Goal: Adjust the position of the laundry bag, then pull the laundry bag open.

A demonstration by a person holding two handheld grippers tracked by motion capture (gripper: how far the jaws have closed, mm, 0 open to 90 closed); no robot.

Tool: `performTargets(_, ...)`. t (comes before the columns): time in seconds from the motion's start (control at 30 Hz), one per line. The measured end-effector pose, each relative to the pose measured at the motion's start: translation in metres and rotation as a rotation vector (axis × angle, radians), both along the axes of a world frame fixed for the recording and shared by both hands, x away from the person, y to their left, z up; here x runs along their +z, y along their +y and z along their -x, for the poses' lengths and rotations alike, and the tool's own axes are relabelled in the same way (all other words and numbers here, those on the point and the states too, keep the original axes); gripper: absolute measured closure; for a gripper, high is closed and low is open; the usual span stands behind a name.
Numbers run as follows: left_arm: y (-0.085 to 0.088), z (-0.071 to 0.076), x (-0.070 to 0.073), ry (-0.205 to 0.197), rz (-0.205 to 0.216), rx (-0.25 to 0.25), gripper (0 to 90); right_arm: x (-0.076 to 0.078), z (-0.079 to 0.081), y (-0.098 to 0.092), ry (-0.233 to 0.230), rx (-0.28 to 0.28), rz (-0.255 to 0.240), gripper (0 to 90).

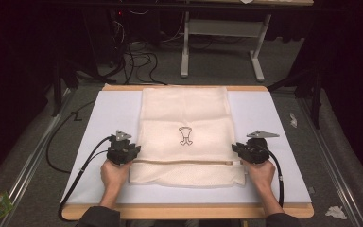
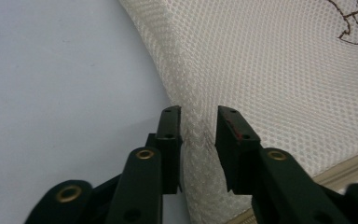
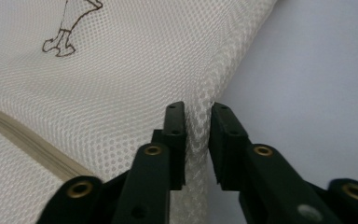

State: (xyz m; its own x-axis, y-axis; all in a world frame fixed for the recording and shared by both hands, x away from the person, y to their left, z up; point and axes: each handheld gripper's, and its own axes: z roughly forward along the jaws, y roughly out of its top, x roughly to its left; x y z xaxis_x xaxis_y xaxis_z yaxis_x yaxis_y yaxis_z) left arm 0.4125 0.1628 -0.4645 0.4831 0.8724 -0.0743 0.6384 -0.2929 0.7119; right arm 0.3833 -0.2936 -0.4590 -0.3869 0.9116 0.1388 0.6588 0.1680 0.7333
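Both tongs — left, right — pinching mesh bag edges

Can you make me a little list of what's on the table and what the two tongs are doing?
table: white mat on a wooden board
thing: cream mesh bag lying flat, zip across its near part, small brown drawing in the middle
left tongs: at the bag's left edge, mesh between the jaws
right tongs: at the bag's right edge, mesh between the jaws
floor: cables, scraps of litter

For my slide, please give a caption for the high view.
Two hand-held grippers, left and right, pinch opposite side edges of a cream mesh bag on a white table.
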Motion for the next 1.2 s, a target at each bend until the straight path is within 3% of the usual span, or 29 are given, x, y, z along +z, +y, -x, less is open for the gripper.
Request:
performTargets(0.13,-0.002,0.006,0.0,-0.029,0.0,0.002,61.4,0.0,0.002,-0.001,-0.02,-0.014,0.012,62.4)
performTargets(0.2,-0.005,0.011,0.002,-0.048,0.012,-0.005,56.9,0.0,0.005,-0.006,-0.032,-0.033,-0.007,54.1)
performTargets(0.4,-0.014,0.022,0.003,-0.086,0.004,-0.035,51.8,0.001,0.014,-0.01,-0.037,-0.046,-0.021,46.4)
performTargets(0.47,-0.022,0.03,0.002,-0.104,0.007,-0.067,50.9,-0.002,0.021,-0.012,-0.032,-0.048,-0.041,43.5)
performTargets(0.57,-0.029,0.032,0.0,-0.097,0.006,-0.089,49.5,-0.005,0.024,-0.013,-0.028,-0.053,-0.058,42.3)
performTargets(0.63,-0.036,0.034,-0.001,-0.095,0.012,-0.107,48.9,-0.011,0.03,-0.013,-0.013,-0.059,-0.103,41.1)
performTargets(0.7,-0.042,0.037,-0.001,-0.102,0.029,-0.124,48.7,-0.012,0.031,-0.012,-0.008,-0.06,-0.106,40.7)
performTargets(0.73,-0.047,0.039,-0.002,-0.091,0.057,-0.137,48.1,-0.015,0.032,-0.01,0.001,-0.063,-0.103,39.9)
performTargets(0.87,-0.06,0.04,-0.002,-0.09,0.032,-0.173,47.0,-0.016,0.032,-0.01,0.018,-0.071,-0.109,39.0)
performTargets(1.0,-0.07,0.039,0.001,-0.095,0.035,-0.193,45.4,-0.018,0.03,-0.006,0.05,-0.067,-0.122,41.0)
performTargets(1.03,-0.079,0.039,0.0,-0.082,0.054,-0.21,44.7,-0.018,0.028,-0.005,0.06,-0.064,-0.13,41.6)
performTargets(1.2,-0.101,0.04,-0.001,-0.072,0.042,-0.256,43.1,-0.018,0.023,0.002,0.079,-0.052,-0.138,43.8)
